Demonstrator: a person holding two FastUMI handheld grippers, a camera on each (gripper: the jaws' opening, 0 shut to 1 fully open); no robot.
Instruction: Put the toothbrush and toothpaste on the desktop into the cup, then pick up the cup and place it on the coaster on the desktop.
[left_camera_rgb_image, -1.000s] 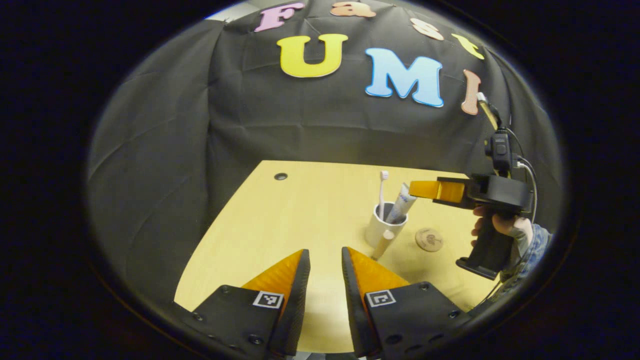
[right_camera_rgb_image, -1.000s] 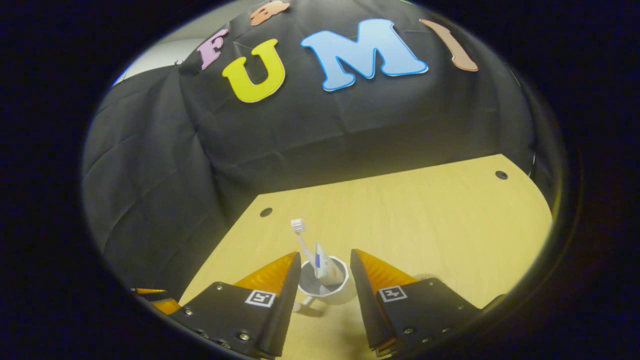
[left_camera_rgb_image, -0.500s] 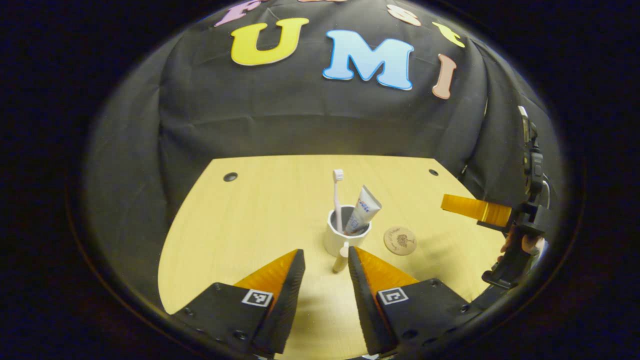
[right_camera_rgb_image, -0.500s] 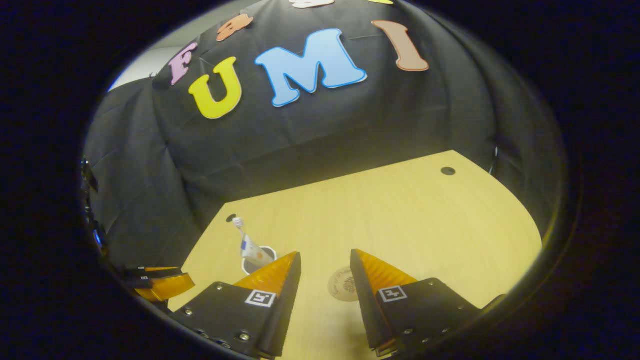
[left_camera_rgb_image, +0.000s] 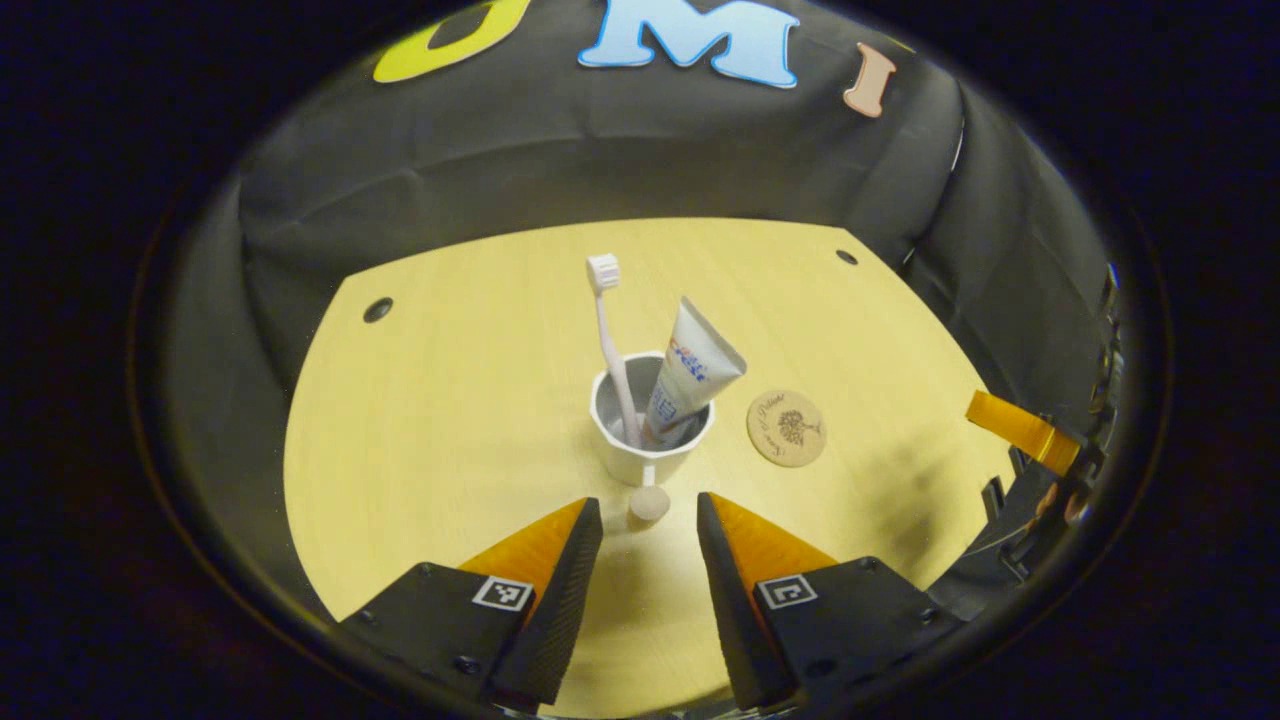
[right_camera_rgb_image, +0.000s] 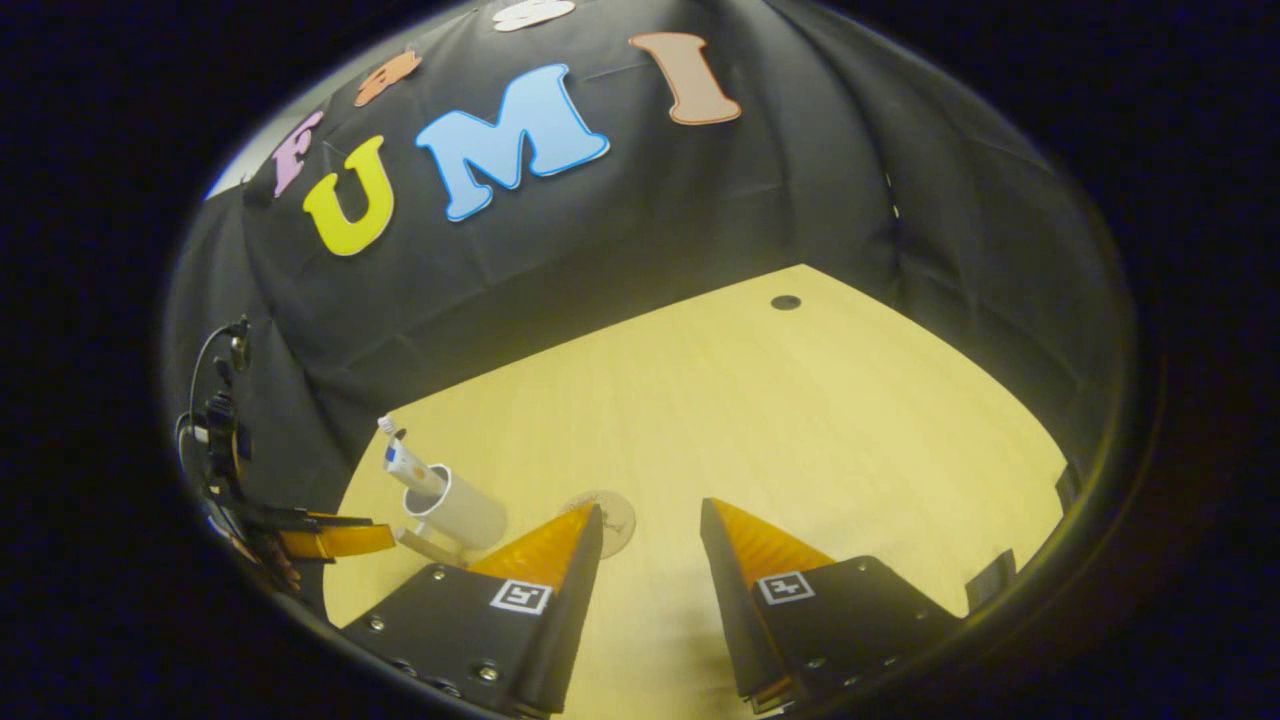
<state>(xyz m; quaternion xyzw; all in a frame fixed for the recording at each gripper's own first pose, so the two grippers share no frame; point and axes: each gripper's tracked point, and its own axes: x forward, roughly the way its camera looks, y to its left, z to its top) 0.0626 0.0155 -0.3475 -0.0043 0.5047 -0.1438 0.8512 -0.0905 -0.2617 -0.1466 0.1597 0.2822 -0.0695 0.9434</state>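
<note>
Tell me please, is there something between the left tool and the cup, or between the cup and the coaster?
Nothing visible blocks either path. The left tool is open, and the handle of the cup points into its gap. The coaster lies flat beside the cup, with bare desktop between them. The right tool is off to the side.

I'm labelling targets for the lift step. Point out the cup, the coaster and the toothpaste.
cup (left_camera_rgb_image: 640, 462): left gripper view, white front wall.
coaster (left_camera_rgb_image: 786, 428): left gripper view, middle of disc.
toothpaste (left_camera_rgb_image: 690, 370): left gripper view, tube body.
</note>
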